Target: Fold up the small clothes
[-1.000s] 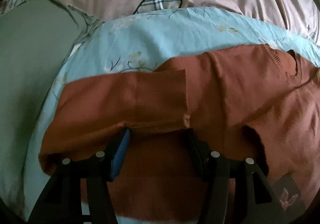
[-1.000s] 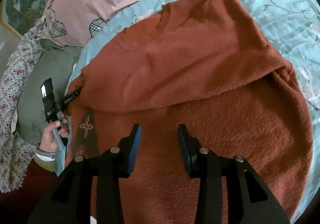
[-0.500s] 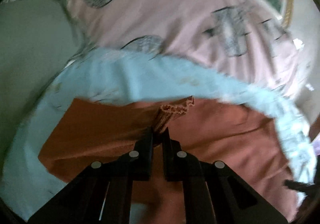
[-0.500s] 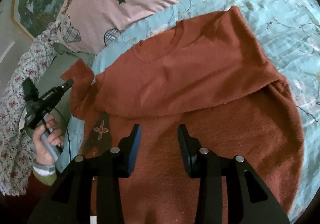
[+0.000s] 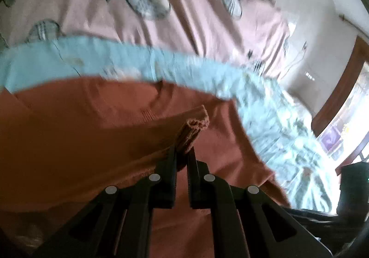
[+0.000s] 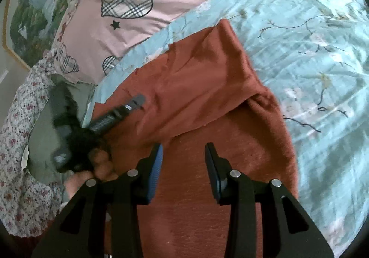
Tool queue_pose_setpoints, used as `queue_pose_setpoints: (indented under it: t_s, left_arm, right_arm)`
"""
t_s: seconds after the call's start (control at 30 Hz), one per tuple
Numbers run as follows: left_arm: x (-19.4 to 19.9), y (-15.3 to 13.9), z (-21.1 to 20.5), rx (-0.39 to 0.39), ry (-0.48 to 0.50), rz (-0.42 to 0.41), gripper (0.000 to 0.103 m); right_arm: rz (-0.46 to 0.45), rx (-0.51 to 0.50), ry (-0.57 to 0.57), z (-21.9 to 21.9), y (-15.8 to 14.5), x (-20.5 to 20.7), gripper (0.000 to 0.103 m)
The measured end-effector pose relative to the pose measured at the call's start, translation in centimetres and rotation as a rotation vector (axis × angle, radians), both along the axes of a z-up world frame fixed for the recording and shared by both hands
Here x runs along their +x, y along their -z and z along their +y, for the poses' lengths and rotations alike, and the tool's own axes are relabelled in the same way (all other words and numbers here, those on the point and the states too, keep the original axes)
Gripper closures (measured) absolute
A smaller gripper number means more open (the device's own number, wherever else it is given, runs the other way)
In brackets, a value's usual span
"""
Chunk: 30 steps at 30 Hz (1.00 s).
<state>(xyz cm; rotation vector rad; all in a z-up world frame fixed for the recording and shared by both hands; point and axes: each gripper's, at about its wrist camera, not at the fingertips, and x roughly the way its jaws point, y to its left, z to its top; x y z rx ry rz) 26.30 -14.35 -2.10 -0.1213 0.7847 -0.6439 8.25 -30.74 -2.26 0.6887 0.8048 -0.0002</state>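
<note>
Rust-orange knitted sweater [image 6: 207, 87] is lying spread on the pale blue floral bedsheet [image 6: 311, 50], below the pink quilt with plaid hearts [image 6: 143, 4], and one side is already lying folded over its body. I am pinching the bunched sleeve cuff [image 5: 192, 131] tight in my left gripper [image 5: 182, 158], holding it above the body. My right gripper [image 6: 183, 156] is hovering spread over the lower part, gripping nothing. I judge the sleeve fold and final halving are left.
</note>
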Motion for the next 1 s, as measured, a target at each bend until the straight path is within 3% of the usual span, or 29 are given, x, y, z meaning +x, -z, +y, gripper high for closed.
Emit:
queue_pose_setpoints:
  t_s: [0.2,0.23,0.3,0.43,0.57,0.67,0.73,0.77,0.83,0.87,1.0]
  left_arm:
    - [1.6,4.5,-1.0,0.056,0.002,0.106,0.092]
    - [1.5,4.7,-0.6,0.054,0.007,0.124,0.088]
    - [1.0,4.6,0.2,0.043,0.009,0.150,0.069]
    - [-2.1,2.7,3.8,0.035,-0.022,0.090,0.055]
    - [-5.0,1.7,9.2,0.092,-0.146,0.028,0.054]
    - [-6.1,1.7,14.6,0.156,-0.314,0.010,0.053]
    - [-6.3,2.0,18.5,0.148,-0.422,0.028,0.052]
    - [-6.2,2.1,20.2,0.142,-0.461,0.044,0.052]
    - [-5.5,2.8,23.0,0.119,-0.527,0.093,0.052]
    - [-5.0,3.1,24.0,0.100,-0.547,0.118,0.052]
    - [-3.4,3.7,25.5,0.089,-0.605,0.151,0.054]
  right_arm:
    - [-0.003,0.029,-0.003,0.6,0.1,1.5,0.061]
    - [-0.009,0.031,-0.013,0.9,0.1,2.1,0.060]
    - [-0.012,0.028,-0.026,1.6,0.1,2.9,0.053]
    - [-0.003,0.054,-0.043,2.3,0.7,5.9,0.051]
    - [0.046,0.053,-0.024,2.5,2.1,9.5,0.051]
    - [0.093,0.088,-0.030,2.8,3.8,12.0,0.051]
    - [0.102,0.081,-0.030,3.2,4.4,13.2,0.051]
    - [0.096,0.065,-0.032,3.6,4.4,13.8,0.054]
    - [0.081,0.079,-0.056,3.9,4.2,14.7,0.090]
    - [0.064,0.097,-0.066,3.9,3.7,15.1,0.095]
    - [-0.086,0.049,-0.031,2.3,-0.9,13.8,0.095]
